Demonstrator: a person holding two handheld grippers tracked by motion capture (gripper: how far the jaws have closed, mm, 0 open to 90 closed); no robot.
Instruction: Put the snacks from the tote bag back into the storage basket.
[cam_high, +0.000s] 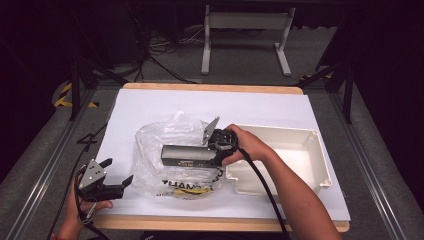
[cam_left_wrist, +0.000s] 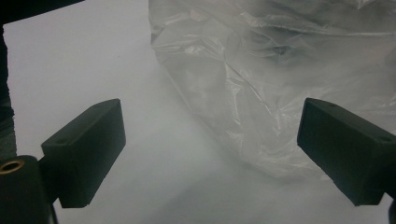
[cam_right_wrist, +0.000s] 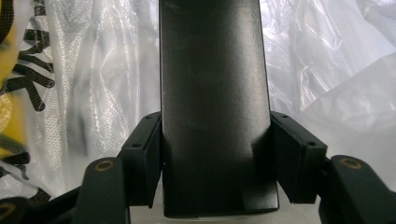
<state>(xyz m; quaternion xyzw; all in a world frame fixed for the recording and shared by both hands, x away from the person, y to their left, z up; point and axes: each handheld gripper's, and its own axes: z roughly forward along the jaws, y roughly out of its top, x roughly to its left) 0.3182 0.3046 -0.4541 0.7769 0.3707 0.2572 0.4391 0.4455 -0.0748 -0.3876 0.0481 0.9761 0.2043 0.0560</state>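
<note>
While the right gripper (cam_high: 212, 150) pinched the dark box (cam_high: 187, 154) mid-frame over the plastic bag (cam_high: 155, 140), the left gripper (cam_high: 116, 175), jaws spread at lower left, should probably have steadied the bag's edge.

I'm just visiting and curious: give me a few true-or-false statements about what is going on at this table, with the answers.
1. The right gripper is clamped on a dark box. True.
2. The left gripper holds the plastic bag. False: its jaws stand wide open, with nothing between them but the bag's edge lying on the table.
3. The box lies inside the white tray. False: it is held over the bag, left of the tray.
4. The bag bears yellow and black print. True.
5. The tray sits on the person's right side of the table. True.
</note>
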